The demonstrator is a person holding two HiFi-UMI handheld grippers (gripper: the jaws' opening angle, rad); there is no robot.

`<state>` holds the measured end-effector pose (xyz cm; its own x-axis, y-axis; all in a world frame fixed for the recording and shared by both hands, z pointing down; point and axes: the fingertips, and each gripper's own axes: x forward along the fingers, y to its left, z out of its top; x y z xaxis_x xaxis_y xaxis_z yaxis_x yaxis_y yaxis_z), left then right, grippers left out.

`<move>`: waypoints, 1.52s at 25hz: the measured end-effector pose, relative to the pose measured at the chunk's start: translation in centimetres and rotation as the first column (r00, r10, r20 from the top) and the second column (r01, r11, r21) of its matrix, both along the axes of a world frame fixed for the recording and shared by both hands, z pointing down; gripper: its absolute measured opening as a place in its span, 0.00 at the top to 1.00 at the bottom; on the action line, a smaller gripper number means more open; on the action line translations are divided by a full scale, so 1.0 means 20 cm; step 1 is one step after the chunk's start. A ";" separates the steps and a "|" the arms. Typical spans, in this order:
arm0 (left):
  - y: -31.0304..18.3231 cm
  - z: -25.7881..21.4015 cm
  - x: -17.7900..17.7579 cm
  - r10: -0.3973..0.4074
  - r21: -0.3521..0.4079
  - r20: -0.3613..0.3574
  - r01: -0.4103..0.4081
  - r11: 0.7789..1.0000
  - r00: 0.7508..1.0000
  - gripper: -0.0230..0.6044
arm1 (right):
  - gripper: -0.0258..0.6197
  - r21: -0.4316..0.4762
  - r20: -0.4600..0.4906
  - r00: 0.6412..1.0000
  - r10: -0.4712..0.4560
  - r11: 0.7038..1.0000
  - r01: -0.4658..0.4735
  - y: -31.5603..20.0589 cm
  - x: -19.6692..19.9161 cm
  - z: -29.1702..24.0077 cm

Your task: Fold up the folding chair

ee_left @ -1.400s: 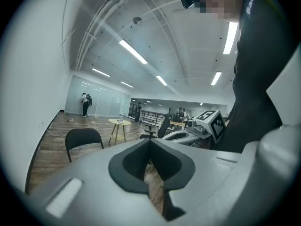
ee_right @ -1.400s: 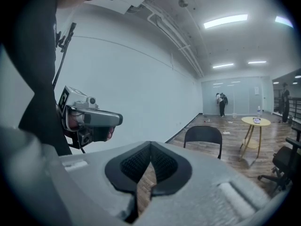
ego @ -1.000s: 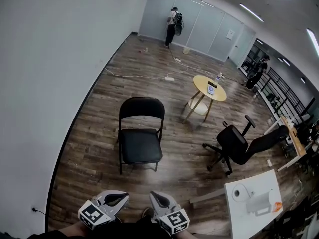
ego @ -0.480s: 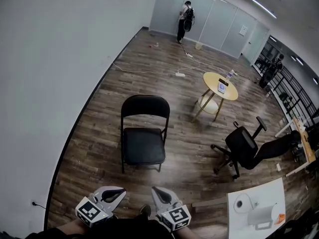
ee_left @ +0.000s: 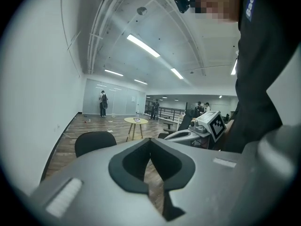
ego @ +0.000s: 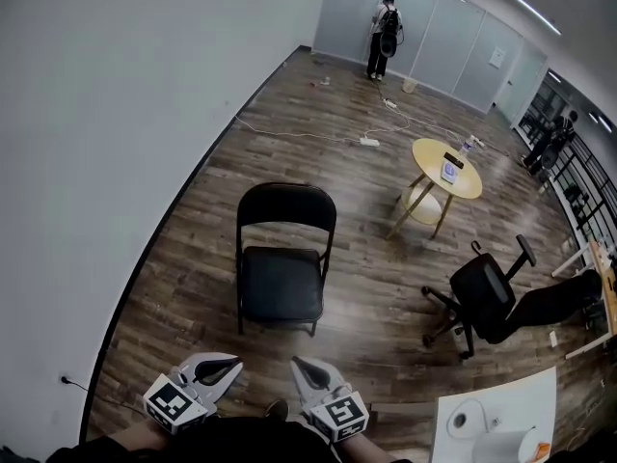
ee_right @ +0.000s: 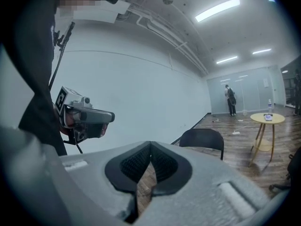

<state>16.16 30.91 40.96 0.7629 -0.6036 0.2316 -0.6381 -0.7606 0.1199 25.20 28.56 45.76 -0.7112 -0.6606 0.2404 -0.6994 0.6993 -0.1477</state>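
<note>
The black folding chair (ego: 281, 258) stands unfolded on the wood floor, seat facing me, a step or two ahead. Both grippers are held low in front of my body, well short of the chair and touching nothing. My left gripper (ego: 234, 363) is shut and empty. My right gripper (ego: 297, 364) is shut and empty too, beside it. In the left gripper view the shut left gripper (ee_left: 150, 141) points past the chair's backrest (ee_left: 94, 142). In the right gripper view the shut right gripper (ee_right: 150, 148) has the chair (ee_right: 202, 138) ahead to its right.
A white wall (ego: 116, 114) runs along the left. A round yellow table (ego: 446, 169) and a tipped office chair (ego: 482, 297) are to the right of the folding chair. A white table (ego: 501, 403) with a paper roll sits at bottom right. A power strip (ego: 369, 142) with cable lies farther back, near a standing person (ego: 388, 22).
The view has moved forward: the folding chair looks slightly nearer and the white table has slid toward the bottom right corner. Both grippers stay shut, low in front of me.
</note>
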 end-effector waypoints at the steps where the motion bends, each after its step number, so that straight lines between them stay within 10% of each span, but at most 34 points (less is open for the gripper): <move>1: -0.01 -0.01 0.02 -0.001 0.005 0.010 0.001 1.000 1.000 0.97 | 0.96 -0.002 0.002 1.000 -0.010 1.000 0.010 -0.01 0.01 0.00; 20: -0.28 0.01 0.12 0.049 -0.016 0.008 -0.048 0.999 0.999 0.95 | 0.94 -0.047 -0.032 0.999 0.015 0.999 -0.016 -0.24 0.13 0.08; 38: -0.86 0.03 -0.27 0.172 -0.046 -0.086 -0.177 0.983 0.981 0.90 | 0.92 -0.049 -0.127 0.976 0.175 0.982 -0.182 -0.79 -0.18 -0.01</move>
<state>10.85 13.80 41.55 0.8730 -0.4481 0.1928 -0.4826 -0.8506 0.2086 21.61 12.82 45.55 -0.5463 -0.7561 0.3605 -0.8274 0.5540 -0.0918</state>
